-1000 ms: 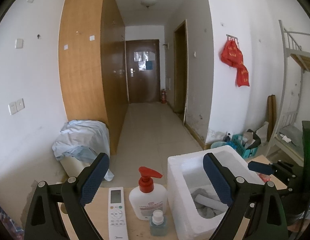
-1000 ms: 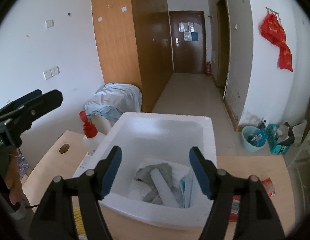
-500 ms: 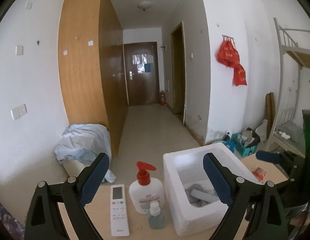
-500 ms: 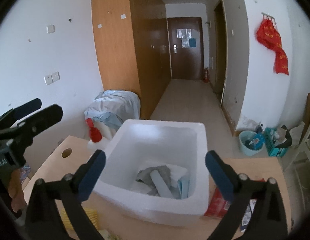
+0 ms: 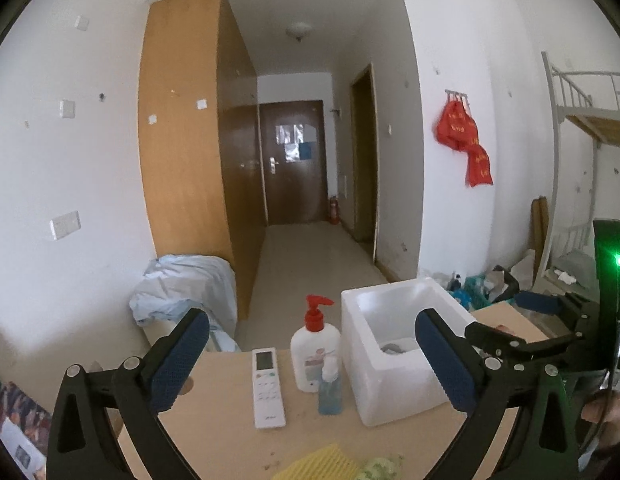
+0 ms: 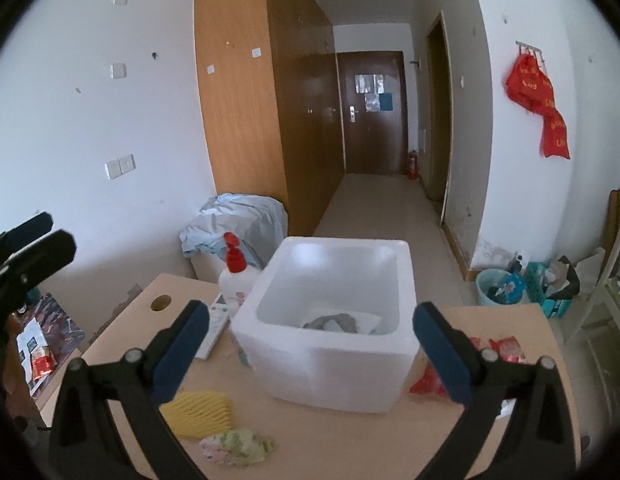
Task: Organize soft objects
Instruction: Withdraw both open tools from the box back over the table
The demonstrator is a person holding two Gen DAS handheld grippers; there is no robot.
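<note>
A white foam box [image 6: 329, 364] stands on the wooden table and holds grey and white cloths [image 6: 335, 322]; it also shows in the left wrist view [image 5: 393, 376]. A yellow sponge cloth [image 6: 200, 414] and a pale green patterned cloth [image 6: 236, 446] lie on the table in front of the box, at the bottom edge of the left wrist view [image 5: 321, 468]. My right gripper [image 6: 310, 356] is open and empty, held back from the box. My left gripper [image 5: 310, 360] is open and empty, above the table's left part.
A white remote [image 5: 266, 388], a pump bottle with red cap [image 5: 314, 350] and a small blue bottle [image 5: 329, 390] stand left of the box. Red packets [image 6: 505, 350] lie right of it. The table [image 6: 349, 440] has a round hole [image 6: 161, 303] at its left.
Both grippers have pulled back and up from the box. The right gripper's jaws have opened wider. The yellow and green cloths have come into view.
</note>
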